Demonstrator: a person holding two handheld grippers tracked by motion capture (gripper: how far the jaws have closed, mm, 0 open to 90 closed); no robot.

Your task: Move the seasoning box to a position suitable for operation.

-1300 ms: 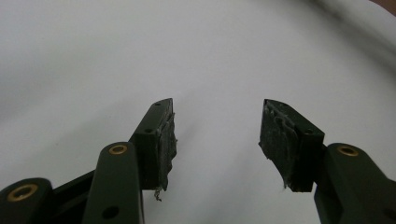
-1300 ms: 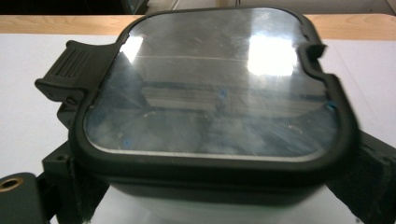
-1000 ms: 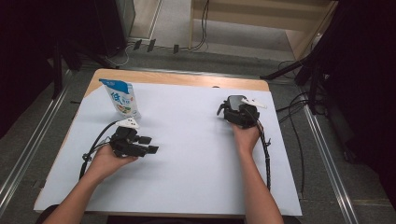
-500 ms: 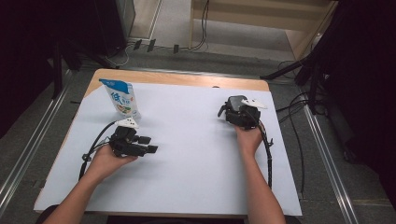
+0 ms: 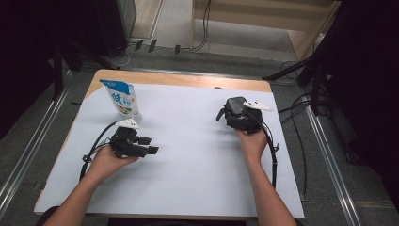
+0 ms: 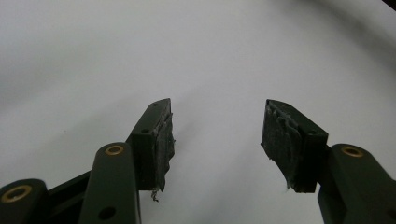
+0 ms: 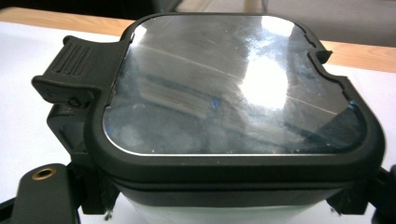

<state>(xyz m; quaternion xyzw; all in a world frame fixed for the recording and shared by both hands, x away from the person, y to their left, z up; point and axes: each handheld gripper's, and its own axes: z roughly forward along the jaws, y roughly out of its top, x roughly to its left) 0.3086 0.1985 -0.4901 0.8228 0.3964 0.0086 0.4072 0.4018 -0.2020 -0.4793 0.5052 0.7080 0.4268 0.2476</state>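
1. Two grippers on the table. Left gripper rests low on the white sheet, jaws spread with bare sheet between the pads; it holds nothing.
2. Right gripper is clamped on the black box, a pad on each lower side wall; the glossy lid and its ribbed latch tab face up.
3. Change over the last second: the box and right gripper have crept only a touch, staying at the right of the sheet. The left gripper has not shifted. My read: the box is secured and waiting, and nothing has been opened or poured yet.
4. The blue-and-white pouch stands upright at the far left of the sheet, just beyond the left gripper and well apart from the box. It has drifted slightly nearer the left gripper.
5. Probably the left gripper goes for the pouch or the latch next.
6. White sheet between the hands is bare, nothing blocks either path. Cables trail from both grippers along the forearms, and could snag on a wide swing.
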